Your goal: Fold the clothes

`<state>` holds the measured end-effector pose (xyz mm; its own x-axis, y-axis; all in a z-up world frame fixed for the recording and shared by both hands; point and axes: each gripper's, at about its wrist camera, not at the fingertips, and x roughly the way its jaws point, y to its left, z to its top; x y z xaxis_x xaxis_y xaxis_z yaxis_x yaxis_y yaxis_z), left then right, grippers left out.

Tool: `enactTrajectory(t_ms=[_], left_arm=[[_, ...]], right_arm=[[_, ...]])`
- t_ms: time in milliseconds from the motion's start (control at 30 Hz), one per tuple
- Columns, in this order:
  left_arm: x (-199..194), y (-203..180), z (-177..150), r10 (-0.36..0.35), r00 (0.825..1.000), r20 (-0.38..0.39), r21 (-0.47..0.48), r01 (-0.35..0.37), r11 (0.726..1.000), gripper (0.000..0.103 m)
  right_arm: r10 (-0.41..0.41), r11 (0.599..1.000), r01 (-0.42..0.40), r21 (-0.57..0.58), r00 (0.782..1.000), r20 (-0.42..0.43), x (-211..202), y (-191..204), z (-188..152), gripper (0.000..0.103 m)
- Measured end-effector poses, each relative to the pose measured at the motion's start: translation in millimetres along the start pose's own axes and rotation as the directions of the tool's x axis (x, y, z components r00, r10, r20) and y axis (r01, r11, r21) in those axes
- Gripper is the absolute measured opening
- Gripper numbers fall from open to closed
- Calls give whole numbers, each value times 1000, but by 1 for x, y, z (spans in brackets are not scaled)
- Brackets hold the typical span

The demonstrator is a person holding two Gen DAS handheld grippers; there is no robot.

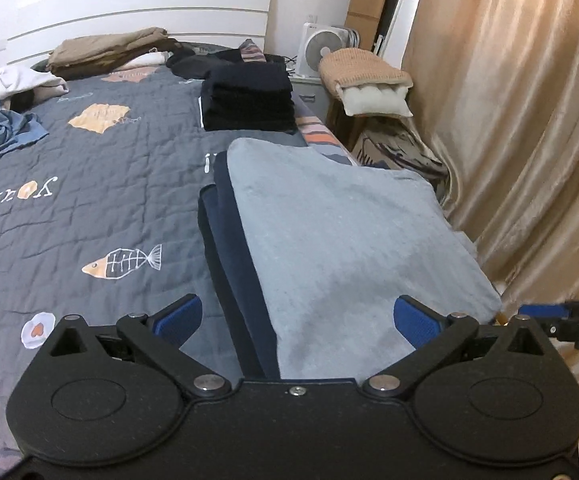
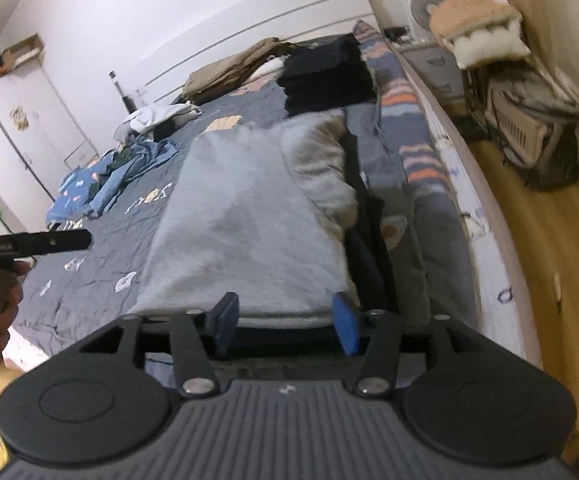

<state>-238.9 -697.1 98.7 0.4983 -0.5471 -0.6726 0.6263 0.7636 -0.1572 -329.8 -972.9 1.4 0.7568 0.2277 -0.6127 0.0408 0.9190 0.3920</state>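
Observation:
A folded light grey garment [image 1: 329,232] [image 2: 249,216] lies on top of dark navy folded clothes [image 1: 229,248] near the bed's right edge. My left gripper [image 1: 299,316] hovers over the grey garment's near end, jaws wide open, blue pads clear of the cloth. My right gripper [image 2: 285,318] stands open at the garment's near edge, and its pads do not press on anything. The left gripper [image 2: 29,240] also shows at the left of the right wrist view, held by a hand [image 2: 1,316]. The right gripper's tip [image 1: 569,316] shows at the right of the left wrist view.
A stack of black folded clothes [image 1: 249,96] [image 2: 325,76] sits farther up the grey quilt [image 1: 89,184]. Unfolded blue clothes [image 1: 5,132] [image 2: 129,168] lie at the far left, brown folded ones [image 1: 105,52] by the headboard. Curtain [image 1: 529,120], fan [image 1: 323,50] and wooden floor [image 2: 549,260] are on the right.

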Motion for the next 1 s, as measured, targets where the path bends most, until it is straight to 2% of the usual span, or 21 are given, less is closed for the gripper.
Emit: enactTrajectory(t_ms=[167,233,333,400,600,833,1000], left_arm=[[-18,-24,-9,45,999,-19,100,-43,994,103],[-27,-34,-14,31,999,-7,136,-30,990,103],[-38,-38,-17,-10,1000,-23,119,13,993,103],[-43,-38,-17,-41,998,-41,98,45,994,103],[-55,-31,-17,-76,995,-71,63,80,995,103],[-65,-31,-15,-87,991,-101,72,95,993,103],[-70,-37,-15,-89,991,-99,91,98,991,103]], right_arm=[[-46,996,46,-75,999,3,-11,29,15,67],[-80,989,81,-123,997,17,-15,43,20,72],[-82,986,82,-143,997,8,-22,57,25,78],[-89,988,88,-126,996,-8,-23,61,28,79],[-135,987,129,-99,989,-62,-24,71,31,80],[-160,982,141,-124,974,-161,-27,85,23,80],[-195,975,175,-134,968,-160,-33,91,27,80]])
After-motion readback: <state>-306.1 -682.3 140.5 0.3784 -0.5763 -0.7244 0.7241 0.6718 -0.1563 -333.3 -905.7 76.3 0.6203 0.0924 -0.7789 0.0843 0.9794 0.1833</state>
